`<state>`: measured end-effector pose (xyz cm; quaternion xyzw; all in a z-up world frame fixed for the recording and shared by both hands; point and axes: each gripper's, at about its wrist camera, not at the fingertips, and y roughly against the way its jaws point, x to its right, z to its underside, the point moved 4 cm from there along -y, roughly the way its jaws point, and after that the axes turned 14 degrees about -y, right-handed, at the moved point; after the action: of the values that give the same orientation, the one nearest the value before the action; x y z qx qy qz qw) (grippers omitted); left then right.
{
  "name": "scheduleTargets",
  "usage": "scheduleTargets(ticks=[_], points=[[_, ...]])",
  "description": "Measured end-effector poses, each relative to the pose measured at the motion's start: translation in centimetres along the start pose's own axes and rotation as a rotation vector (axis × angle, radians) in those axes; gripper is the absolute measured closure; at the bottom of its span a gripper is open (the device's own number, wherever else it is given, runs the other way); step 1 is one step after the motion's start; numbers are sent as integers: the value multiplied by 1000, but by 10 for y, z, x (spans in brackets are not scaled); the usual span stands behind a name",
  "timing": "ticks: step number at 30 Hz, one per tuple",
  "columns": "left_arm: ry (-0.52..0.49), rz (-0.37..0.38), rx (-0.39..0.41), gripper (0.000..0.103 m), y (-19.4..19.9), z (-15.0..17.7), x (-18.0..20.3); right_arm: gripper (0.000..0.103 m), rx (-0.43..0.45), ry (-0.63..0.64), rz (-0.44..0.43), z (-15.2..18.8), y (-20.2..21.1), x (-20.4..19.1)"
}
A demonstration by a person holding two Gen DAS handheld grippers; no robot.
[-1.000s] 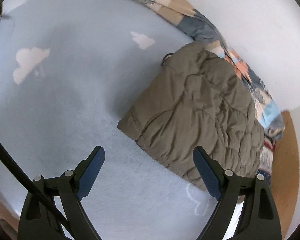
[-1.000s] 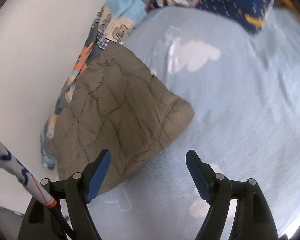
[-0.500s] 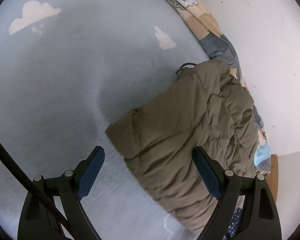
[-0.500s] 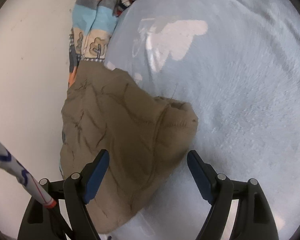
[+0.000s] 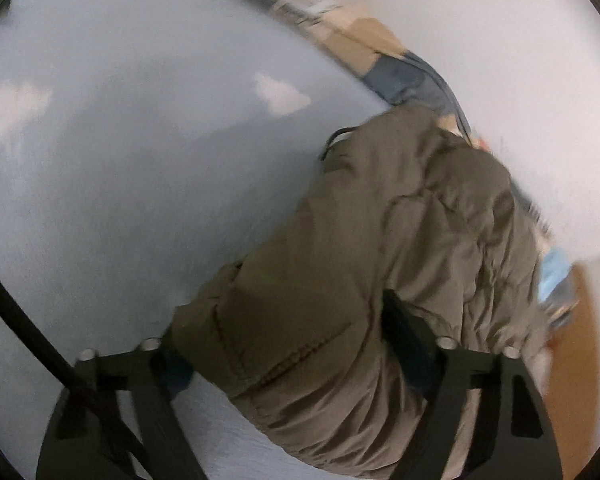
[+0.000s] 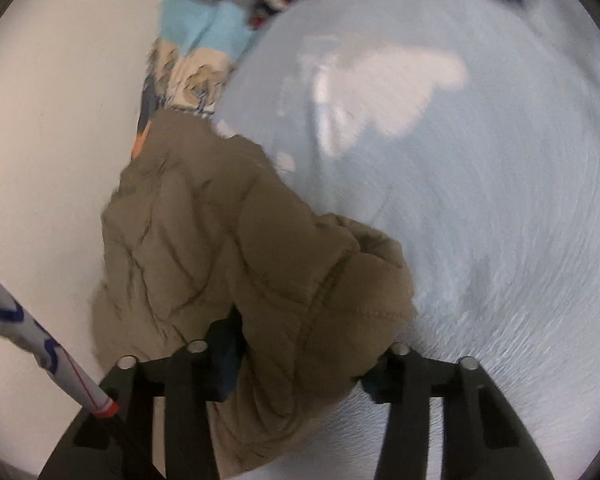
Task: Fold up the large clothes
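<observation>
I see lots of free blue blanket (image 6: 480, 208) beside the puffy brown coat (image 5: 380, 264). The white wall (image 5: 540, 80) and patterned quilt (image 6: 196, 40) block the other side.

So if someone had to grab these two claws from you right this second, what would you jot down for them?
Left claw: its jaws have just been closing around one end of the folded olive puffer jacket; the padding fills the gap and looks gripped.
Right claw: its jaws have just been closing too, and it looks clamped on the jacket's other thick folded edge.
Where things are: the jacket lies on the pale blue cloud-print blanket, beside the white wall and a patchwork quilt.
Done: the jacket is already a compact bundle.
Left: probably one more fold, or a lift to put it away.
</observation>
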<state>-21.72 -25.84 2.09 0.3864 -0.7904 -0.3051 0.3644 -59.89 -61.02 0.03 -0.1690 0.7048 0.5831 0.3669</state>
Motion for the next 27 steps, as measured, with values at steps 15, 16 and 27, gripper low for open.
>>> scheduleTargets(ticks=[15,16,27], points=[[-360,-223,83,53,32,-5,47,65,147,389,199,26,24,-42],[-367,-226,84,54,33,-5,48,65,145,390,199,27,25,-41],[-433,-248,104,55,68,12,52,66,147,424,211,41,47,-36]])
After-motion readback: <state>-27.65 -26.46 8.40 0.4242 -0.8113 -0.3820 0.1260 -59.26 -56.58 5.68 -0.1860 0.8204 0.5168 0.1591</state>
